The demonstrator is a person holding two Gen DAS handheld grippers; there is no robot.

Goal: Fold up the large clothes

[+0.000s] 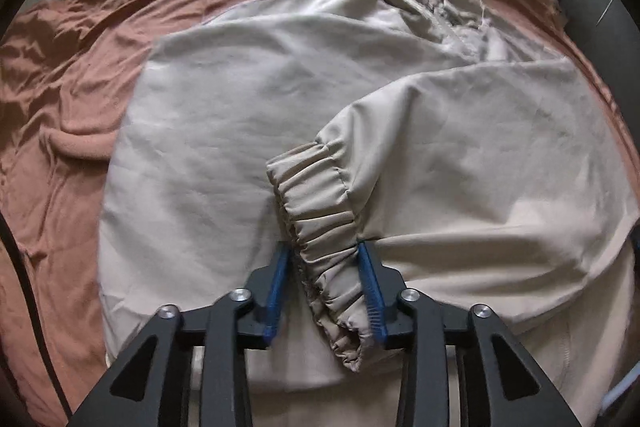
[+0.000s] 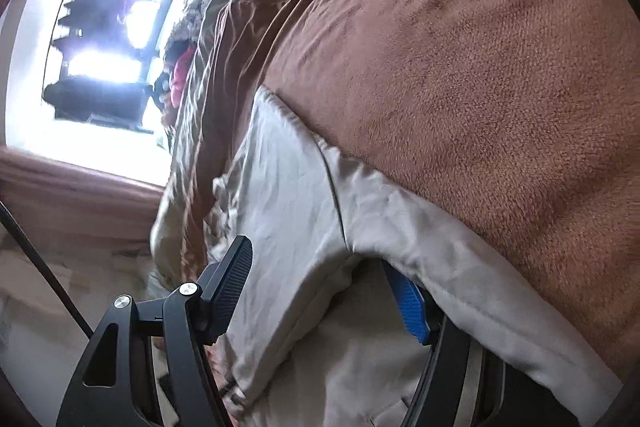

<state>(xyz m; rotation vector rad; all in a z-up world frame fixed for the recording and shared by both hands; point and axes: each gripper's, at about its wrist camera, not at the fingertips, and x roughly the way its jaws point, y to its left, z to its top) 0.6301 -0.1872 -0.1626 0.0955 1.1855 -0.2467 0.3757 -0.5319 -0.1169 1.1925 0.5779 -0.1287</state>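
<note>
Jacket (image 1: 240,115): beige, spread on the brown blanket (image 1: 64,75).
Cuff (image 1: 316,195): elastic, folded over the body.
Left gripper (image 1: 326,251): half closed, pads pinching the cuff.
Right gripper (image 2: 320,267): jaws apart, jacket fabric between; grip unclear.

Left gripper (image 1: 325,247) clamps elastic cuff (image 1: 316,211) of beige jacket (image 1: 224,107), spread on brown blanket (image 1: 60,107).
</note>
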